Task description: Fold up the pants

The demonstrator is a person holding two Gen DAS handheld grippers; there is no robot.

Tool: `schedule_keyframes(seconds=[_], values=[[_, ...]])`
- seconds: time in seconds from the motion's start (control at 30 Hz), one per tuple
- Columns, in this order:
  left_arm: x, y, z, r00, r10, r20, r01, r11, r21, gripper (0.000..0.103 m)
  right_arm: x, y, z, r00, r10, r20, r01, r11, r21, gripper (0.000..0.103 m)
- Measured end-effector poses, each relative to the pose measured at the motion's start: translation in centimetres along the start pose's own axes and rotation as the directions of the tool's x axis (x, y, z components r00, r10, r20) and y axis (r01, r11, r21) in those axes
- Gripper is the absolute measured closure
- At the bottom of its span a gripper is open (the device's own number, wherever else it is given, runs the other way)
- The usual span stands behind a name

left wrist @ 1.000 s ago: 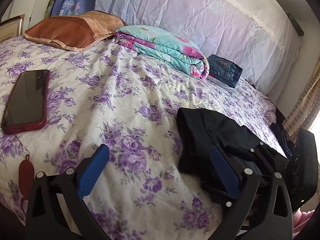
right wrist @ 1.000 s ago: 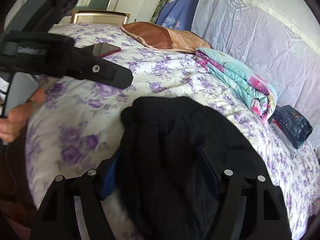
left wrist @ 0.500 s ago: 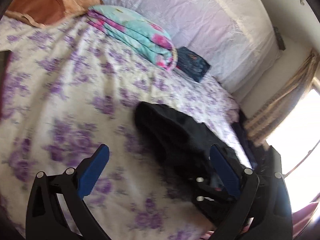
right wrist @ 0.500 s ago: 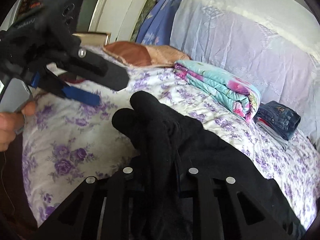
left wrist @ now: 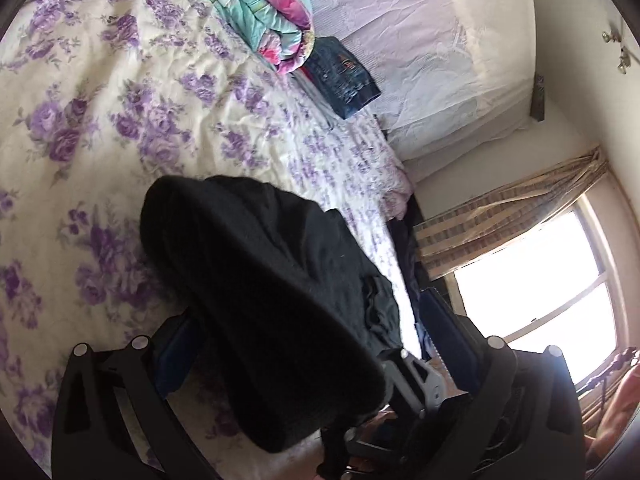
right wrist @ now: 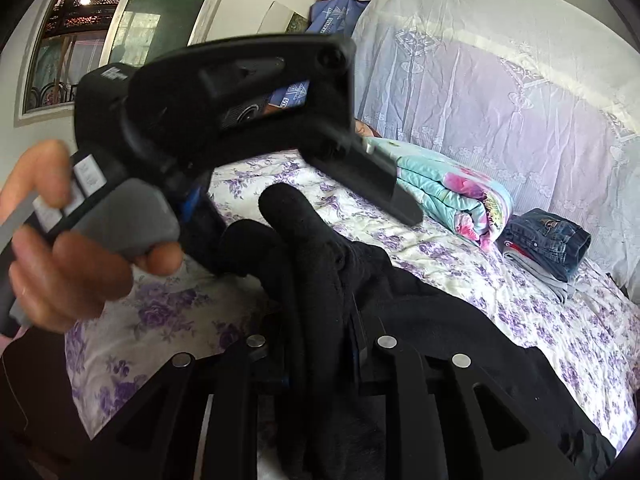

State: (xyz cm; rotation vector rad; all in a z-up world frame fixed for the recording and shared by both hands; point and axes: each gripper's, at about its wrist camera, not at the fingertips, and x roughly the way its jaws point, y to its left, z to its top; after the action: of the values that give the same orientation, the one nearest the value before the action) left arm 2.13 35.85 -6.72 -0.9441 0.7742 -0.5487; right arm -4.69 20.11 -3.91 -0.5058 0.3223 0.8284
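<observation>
The black pants [left wrist: 264,280] lie bunched on the floral bedspread [left wrist: 120,120]. In the left wrist view they fill the space between my left gripper's [left wrist: 304,328] wide-apart blue-padded fingers [left wrist: 436,316], which are open around the bundle. In the right wrist view my right gripper [right wrist: 320,344] is shut on a fold of the black pants [right wrist: 316,240], lifting it. The left gripper's body [right wrist: 240,120] hangs just beyond, held by a hand.
A folded turquoise floral quilt [left wrist: 256,12] and folded jeans [left wrist: 344,76] sit toward the back of the bed [right wrist: 540,240]. A lace-covered headboard [right wrist: 500,80] is behind. A window with curtains [left wrist: 532,264] is to the right of the bed edge.
My left gripper swung right and moved over the pants, so the bundle now sits between its fingers. My right gripper closed on the pants and lifted the fold.
</observation>
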Motion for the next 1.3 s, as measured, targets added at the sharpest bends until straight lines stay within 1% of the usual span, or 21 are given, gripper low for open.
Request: schedule_keyframes(seconds=[0.03,0.13,0.2,0.27,0.33,0.47,0.57,0.6,0.7,0.8,0.87,0.9,0.97,1.0,1.03,1.13,1.2,1.23,1.3], values=[[0.1,-0.1,0.0,1.000,-0.007,0.000,0.007,1.000,0.000,0.015,-0.1,-0.1,-0.1,1.000,-0.001,0.004,0.001,1.000,0.002,0.083],[0.3,-0.4,0.0,1.000,0.012,-0.006,-0.012,1.000,0.007,0.042,-0.1,-0.5,-0.2,1.000,-0.011,0.016,0.011,1.000,0.007,0.082],[0.0,-0.6,-0.2,1.000,0.009,0.004,-0.009,1.000,0.002,0.048,-0.5,-0.5,-0.3,0.999,-0.018,0.028,0.018,1.000,0.008,0.082],[-0.4,-1.1,-0.3,1.000,0.001,0.019,-0.001,1.000,0.005,0.051,-1.2,-0.5,-0.4,0.999,-0.026,0.048,0.025,1.000,0.012,0.082],[-0.4,-2.3,-0.4,0.999,-0.001,0.035,0.000,0.999,0.035,0.053,-2.1,-0.7,-0.6,0.996,-0.045,0.077,0.043,0.999,0.018,0.082],[0.3,-6.2,-0.4,0.997,-0.041,0.064,0.033,0.992,0.120,0.054,-4.5,-2.2,-1.0,0.982,-0.117,0.149,0.108,0.992,0.065,0.082],[2.4,-10.2,-0.5,0.994,-0.091,0.063,0.076,0.976,0.206,0.054,-6.8,-4.4,-1.6,0.961,-0.189,0.203,0.161,0.976,0.145,0.082],[3.1,-11.1,-0.5,0.993,-0.105,0.057,0.089,0.970,0.225,0.055,-7.8,-5.5,-2.0,0.951,-0.219,0.219,0.181,0.966,0.183,0.082],[7.3,-15.2,-0.9,0.987,-0.161,0.011,0.151,0.941,0.302,0.055,-10.3,-8.5,-3.3,0.925,-0.295,0.240,0.224,0.933,0.283,0.083],[11.8,-18.2,-1.8,0.982,-0.184,-0.049,0.189,0.914,0.359,0.055,-13.1,-12.3,-5.9,0.900,-0.374,0.223,0.261,0.874,0.410,0.083],[16.5,-20.2,-2.9,0.977,-0.182,-0.114,0.213,0.898,0.385,0.055,-14.6,-14.8,-8.2,0.889,-0.420,0.183,0.288,0.823,0.490,0.083],[18.6,-20.7,-3.2,0.974,-0.178,-0.141,0.219,0.897,0.383,0.055,-15.0,-15.7,-9.2,0.886,-0.435,0.164,0.297,0.801,0.519,0.083],[22.3,-21.2,-4.2,0.967,-0.167,-0.191,0.229,0.899,0.374,0.055,-15.9,-18.1,-11.9,0.882,-0.459,0.108,0.314,0.743,0.591,0.083],[24.9,-21.5,-4.9,0.964,-0.151,-0.220,0.225,0.901,0.370,0.055,-16.4,-19.3,-13.5,0.882,-0.465,0.076,0.318,0.707,0.632,0.083],[26.5,-21.5,-5.5,0.961,-0.137,-0.240,0.221,0.903,0.369,0.055,-16.7,-20.1,-14.7,0.883,-0.466,0.054,0.317,0.678,0.664,0.083],[31.5,-21.7,-7.4,0.952,-0.076,-0.295,0.192,0.902,0.386,0.055,-17.7,-22.7,-19.0,0.889,-0.457,-0.013,0.304,0.570,0.764,0.083],[34.2,-21.5,-8.5,0.944,-0.038,-0.328,0.172,0.905,0.388,0.055,-17.8,-24.1,-21.6,0.903,-0.427,-0.044,0.270,0.487,0.831,0.084],[35.5,-21.3,-9.1,0.939,-0.018,-0.344,0.161,0.907,0.390,0.055,-17.8,-24.7,-22.8,0.909,-0.412,-0.054,0.255,0.451,0.855,0.084],[37.1,-20.9,-10.2,0.932,0.021,-0.361,0.136,0.905,0.403,0.055,-17.7,-25.5,-24.9,0.931,-0.359,-0.061,0.204,0.376,0.904,0.083]])
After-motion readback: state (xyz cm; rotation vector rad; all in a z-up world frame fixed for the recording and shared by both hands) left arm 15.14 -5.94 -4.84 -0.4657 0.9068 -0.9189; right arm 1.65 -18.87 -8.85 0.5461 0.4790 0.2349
